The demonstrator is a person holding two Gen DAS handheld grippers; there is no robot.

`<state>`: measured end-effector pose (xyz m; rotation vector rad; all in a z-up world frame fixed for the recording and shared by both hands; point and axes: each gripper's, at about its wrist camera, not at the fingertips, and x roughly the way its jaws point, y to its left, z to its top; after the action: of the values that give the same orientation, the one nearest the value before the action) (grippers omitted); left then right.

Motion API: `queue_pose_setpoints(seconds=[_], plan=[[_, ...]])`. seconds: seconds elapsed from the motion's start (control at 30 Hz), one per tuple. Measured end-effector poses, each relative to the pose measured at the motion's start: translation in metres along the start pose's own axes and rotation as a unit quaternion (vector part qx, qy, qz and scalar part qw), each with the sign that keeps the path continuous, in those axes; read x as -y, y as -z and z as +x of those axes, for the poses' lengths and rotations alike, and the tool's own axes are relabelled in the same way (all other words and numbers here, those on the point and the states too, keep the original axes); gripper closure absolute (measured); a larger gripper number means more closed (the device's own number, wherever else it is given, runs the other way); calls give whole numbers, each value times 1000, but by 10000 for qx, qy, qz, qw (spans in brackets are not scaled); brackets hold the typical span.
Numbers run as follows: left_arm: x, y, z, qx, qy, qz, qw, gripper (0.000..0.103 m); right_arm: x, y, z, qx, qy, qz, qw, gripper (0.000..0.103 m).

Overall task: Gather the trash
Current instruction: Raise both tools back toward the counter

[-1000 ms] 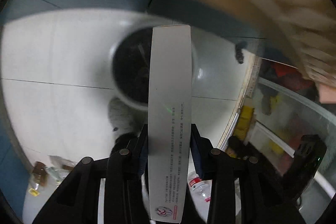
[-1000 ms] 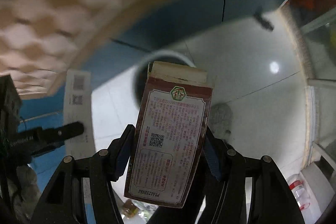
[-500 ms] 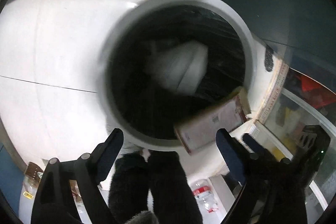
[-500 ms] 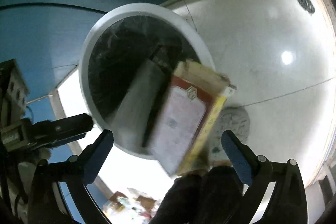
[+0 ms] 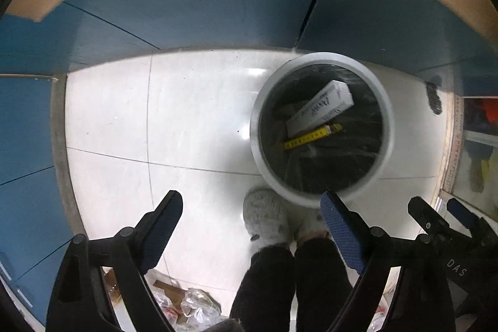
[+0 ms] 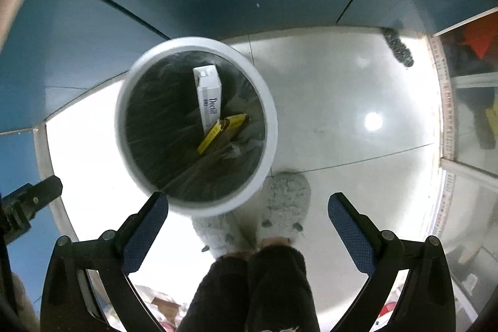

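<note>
Left wrist view: the left claw (image 5: 250, 227) is wide and holds nothing.
Right wrist view: the right claw (image 6: 248, 221) is wide too, with nothing in it.
Bin: the bin (image 5: 386, 126) stands on the floor (image 5: 193, 114), ahead of the left claw and a bit to its right. From the right claw it sits ahead and a bit to the left (image 6: 274, 126).
In the bin: a white box (image 6: 208, 97) and a yellow box (image 6: 222, 128) lie on the black bag, touching each other.
Trash left: wrappers (image 5: 193, 305) lie on the floor under the left claw, close to its left finger.
Feet: two slippers (image 6: 288, 201) stand right beside the bin.
Step now: I think both drops are done, so it is time to go for more trash.
How to do it well: keep one claw wide, go down slowly to the wrappers, and pinch one piece in the middle. Thin wrappers may slip, so squeeze well before you lift.
</note>
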<state>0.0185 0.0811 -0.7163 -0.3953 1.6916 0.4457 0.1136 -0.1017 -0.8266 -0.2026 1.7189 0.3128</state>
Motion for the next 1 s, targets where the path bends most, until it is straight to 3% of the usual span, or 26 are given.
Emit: queue_pose_setpoints(seconds=[0.17,0.63,1.0], plan=[[17,26,-60,121,61,67,9999,13,-9,25,-76,172,75,-120,9998,0],[19,82,-250,668,379,199,9968,13,-36,92,-357,1154,333,-395,9920,0],[15,108,-350,1254,609,476,9891,13,-38,139,-485,1493,201,-358,9879,0]])
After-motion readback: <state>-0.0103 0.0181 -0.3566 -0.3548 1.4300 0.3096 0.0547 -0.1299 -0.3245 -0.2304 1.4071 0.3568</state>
